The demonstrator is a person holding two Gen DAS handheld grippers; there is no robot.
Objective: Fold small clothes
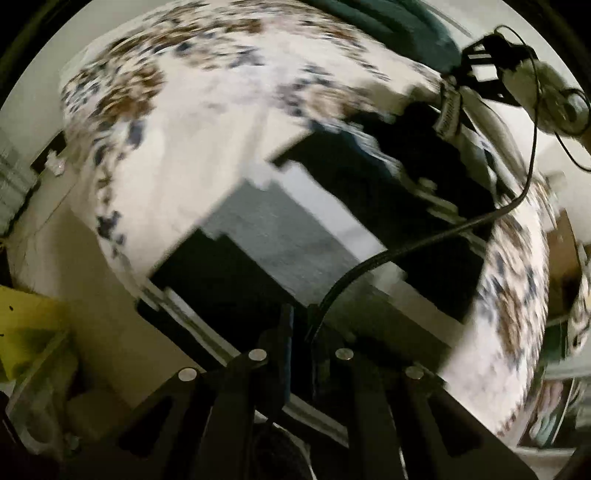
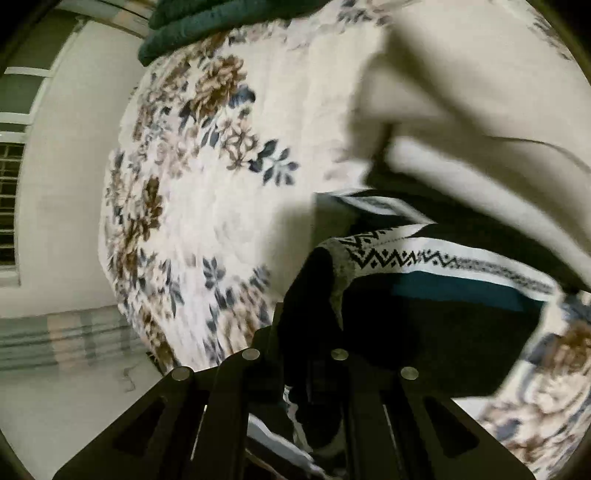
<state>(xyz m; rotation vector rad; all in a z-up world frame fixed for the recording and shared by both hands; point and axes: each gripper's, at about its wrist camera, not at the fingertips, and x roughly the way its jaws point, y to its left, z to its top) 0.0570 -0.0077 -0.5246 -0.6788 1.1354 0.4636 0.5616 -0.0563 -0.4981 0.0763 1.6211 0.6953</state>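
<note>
A small garment with black, white, grey and teal bands and a zigzag pattern (image 2: pixel 436 291) lies on a floral bedspread (image 2: pixel 207 206). My right gripper (image 2: pixel 306 332) is shut on a fold of this garment and holds its edge lifted. In the left wrist view the garment (image 1: pixel 280 236) is blurred and spread on the bedspread (image 1: pixel 177 147). My left gripper (image 1: pixel 299 328) has its jaws close together just above the garment's near edge; a black cable (image 1: pixel 424 243) passes between them. The right gripper (image 1: pixel 484 74) shows at the far corner of the garment.
A dark green folded blanket (image 2: pixel 207 26) lies at the far end of the bed. A beige sleeve (image 2: pixel 461 122) crosses the upper right of the right wrist view. A yellow object (image 1: pixel 26 332) sits beside the bed on the left. A wall and barred window (image 2: pixel 11 192) stand left.
</note>
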